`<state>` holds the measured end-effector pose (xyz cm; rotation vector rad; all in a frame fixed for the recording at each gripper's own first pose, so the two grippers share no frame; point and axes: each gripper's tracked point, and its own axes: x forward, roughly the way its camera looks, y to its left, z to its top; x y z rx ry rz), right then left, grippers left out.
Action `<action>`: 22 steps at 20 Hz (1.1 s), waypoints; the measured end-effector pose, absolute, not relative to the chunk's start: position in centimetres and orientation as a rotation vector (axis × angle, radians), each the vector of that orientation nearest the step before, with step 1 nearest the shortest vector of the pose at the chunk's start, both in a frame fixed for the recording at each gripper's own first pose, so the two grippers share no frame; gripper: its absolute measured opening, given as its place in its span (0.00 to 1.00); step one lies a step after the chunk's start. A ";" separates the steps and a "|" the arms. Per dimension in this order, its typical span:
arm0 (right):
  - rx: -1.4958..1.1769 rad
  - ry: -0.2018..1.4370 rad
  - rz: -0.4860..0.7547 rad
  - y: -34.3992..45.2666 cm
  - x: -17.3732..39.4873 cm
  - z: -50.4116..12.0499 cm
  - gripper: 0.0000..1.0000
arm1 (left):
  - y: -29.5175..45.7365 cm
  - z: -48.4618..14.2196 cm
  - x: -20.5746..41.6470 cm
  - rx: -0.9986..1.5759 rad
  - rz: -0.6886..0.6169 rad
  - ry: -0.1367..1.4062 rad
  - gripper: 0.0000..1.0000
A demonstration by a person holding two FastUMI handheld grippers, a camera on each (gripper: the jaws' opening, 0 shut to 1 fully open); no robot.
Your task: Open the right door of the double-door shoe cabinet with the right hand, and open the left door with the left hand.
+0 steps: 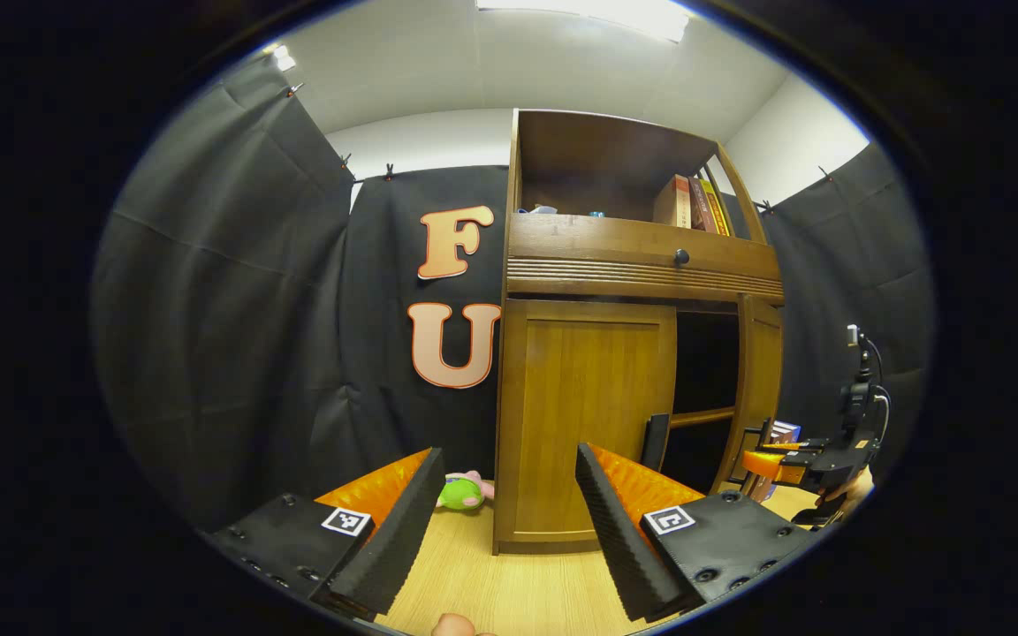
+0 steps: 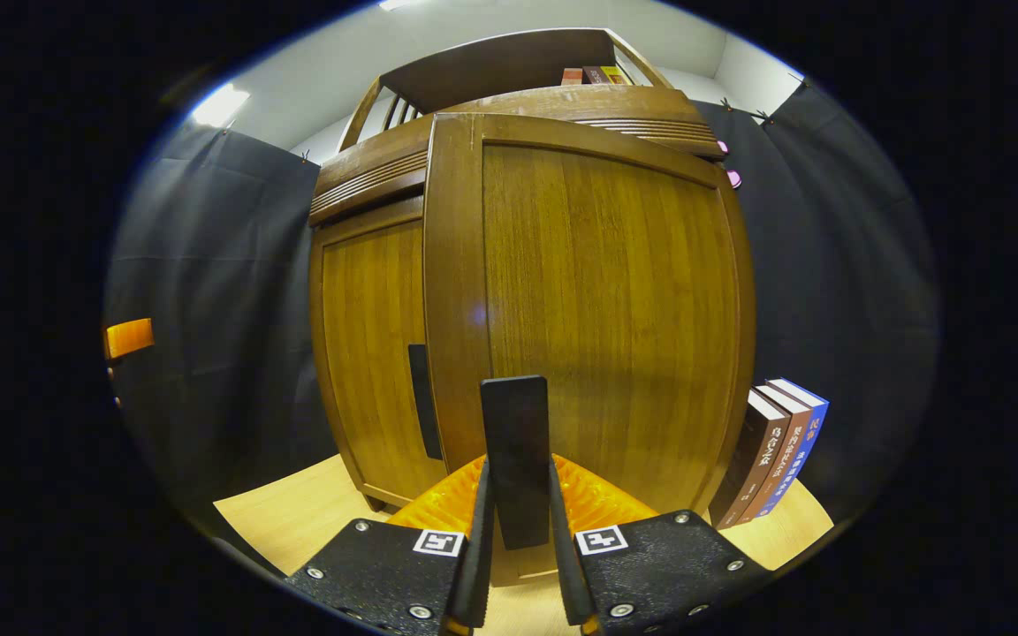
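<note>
A wooden shoe cabinet (image 1: pixel 641 265) stands on a light wood floor. Its left door (image 1: pixel 588 424) is closed, with a black vertical handle (image 1: pixel 656 442) on its right edge. The right door (image 1: pixel 761 389) is swung outward, leaving a dark gap. My left gripper (image 1: pixel 505 530) hangs open a short way in front of the left door, touching nothing. In the right gripper view the right door (image 2: pixel 606 309) stands close in front. My right gripper (image 2: pixel 518 495) is shut on that door's black handle (image 2: pixel 516 442). The left door (image 2: pixel 372 353) and its handle (image 2: pixel 421 402) lie behind to the left.
A green plush toy (image 1: pixel 460 490) lies on the floor by the cabinet's left corner. Three books (image 2: pixel 774 455) lean upright beside the right door. More books (image 1: pixel 695 205) stand on the top shelf above a drawer with a knob (image 1: pixel 681 257). Black cloth walls surround the cabinet.
</note>
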<state>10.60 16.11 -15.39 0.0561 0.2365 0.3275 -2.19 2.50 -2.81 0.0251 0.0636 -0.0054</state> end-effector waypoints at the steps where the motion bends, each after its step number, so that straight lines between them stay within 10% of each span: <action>1: 0.057 0.239 0.327 15.8 10.2 -15.3 0.32 | 2.4 -2.8 -2.2 0.029 -0.008 0.062 0.95; 10: 0.022 0.226 0.265 11.9 7.6 -14.3 0.31 | 0.2 -3.0 -1.7 0.022 -0.046 0.064 0.96; 11: 0.014 0.224 0.249 11.5 7.4 -14.3 0.19 | 0.0 -3.1 -1.7 0.020 -0.051 0.066 0.96; 12: 0.004 0.221 0.230 11.0 7.2 -14.2 0.37 | -0.3 -3.3 -1.6 0.020 -0.057 0.069 0.95; 22: -0.058 0.212 0.091 5.6 5.9 -13.7 0.11 | -3.2 -3.6 -0.8 0.027 -0.099 0.068 0.96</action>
